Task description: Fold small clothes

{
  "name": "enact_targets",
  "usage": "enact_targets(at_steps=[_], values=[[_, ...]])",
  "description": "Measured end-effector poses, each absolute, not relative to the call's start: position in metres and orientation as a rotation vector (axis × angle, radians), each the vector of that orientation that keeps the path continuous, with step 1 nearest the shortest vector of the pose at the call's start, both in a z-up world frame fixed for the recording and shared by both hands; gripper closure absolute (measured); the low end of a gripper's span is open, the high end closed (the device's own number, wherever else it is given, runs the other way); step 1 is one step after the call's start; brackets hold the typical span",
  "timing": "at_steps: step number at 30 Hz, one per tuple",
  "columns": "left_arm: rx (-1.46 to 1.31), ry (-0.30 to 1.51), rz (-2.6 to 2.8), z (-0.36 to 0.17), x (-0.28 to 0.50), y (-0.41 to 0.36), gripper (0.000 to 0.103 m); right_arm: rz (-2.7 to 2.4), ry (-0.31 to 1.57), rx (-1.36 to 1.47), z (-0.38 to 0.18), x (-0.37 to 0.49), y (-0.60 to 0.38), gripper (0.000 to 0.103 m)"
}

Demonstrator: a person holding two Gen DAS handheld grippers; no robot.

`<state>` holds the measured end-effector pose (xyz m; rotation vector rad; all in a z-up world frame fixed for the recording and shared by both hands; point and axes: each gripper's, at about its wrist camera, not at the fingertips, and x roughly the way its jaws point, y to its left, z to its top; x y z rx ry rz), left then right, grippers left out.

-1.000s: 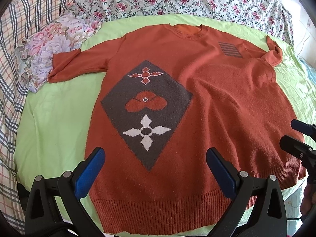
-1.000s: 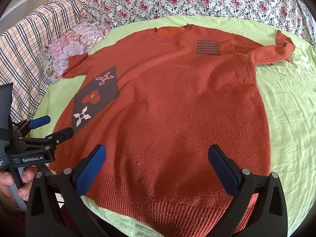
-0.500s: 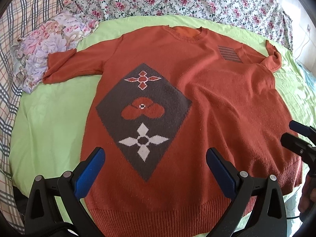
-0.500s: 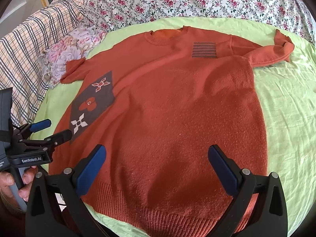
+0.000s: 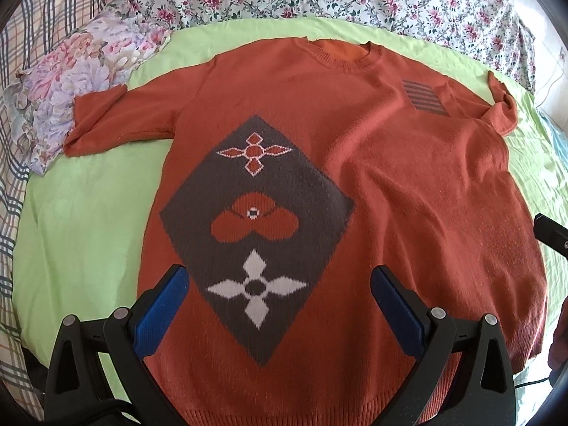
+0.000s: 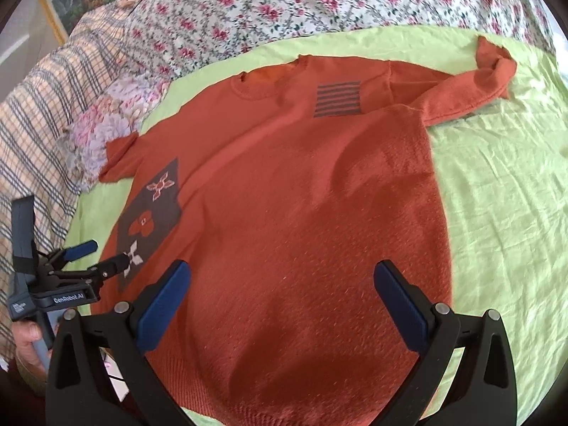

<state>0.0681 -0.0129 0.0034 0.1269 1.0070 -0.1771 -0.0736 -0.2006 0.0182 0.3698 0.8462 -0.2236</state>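
Sweater [image 5: 408,184]: we see it spread flat, front up, on the green sheet [image 5: 81,220].
Sleeves: both lie out sideways.
Left claw [image 5: 280,305]: we note it gaping wide over the hem, gripping nothing.
Right claw [image 6: 284,298]: wide apart too, empty, above the lower body.
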Motion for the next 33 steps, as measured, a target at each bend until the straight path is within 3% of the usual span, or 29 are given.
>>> enact_targets(at_steps=[14,18,20,22,26,33], values=[[0.127,1.006,-0.166,0.013,0.123,-0.028,0.001,-0.374,0.758,0.489,0.043,-0.071,-0.337,0.001],[0.130,1.018,-0.167,0.010,0.135,-0.034,0.001,-0.483,0.729,0.494,0.057,-0.065,-0.405,0.011],[0.134,1.031,-0.170,0.006,0.142,-0.039,0.001,-0.522,0.701,0.502,0.065,-0.062,-0.444,0.024],[0.141,1.042,-0.169,0.002,0.148,-0.043,0.001,-0.558,0.677,0.517,0.069,-0.056,-0.478,0.027],[0.158,1.065,-0.162,-0.006,0.161,-0.050,0.001,-0.679,0.654,0.570,0.071,-0.041,-0.567,0.044],[0.164,1.097,-0.134,-0.016,0.184,-0.059,0.001,-0.770,0.635,0.672,0.044,0.008,-0.678,0.050]])
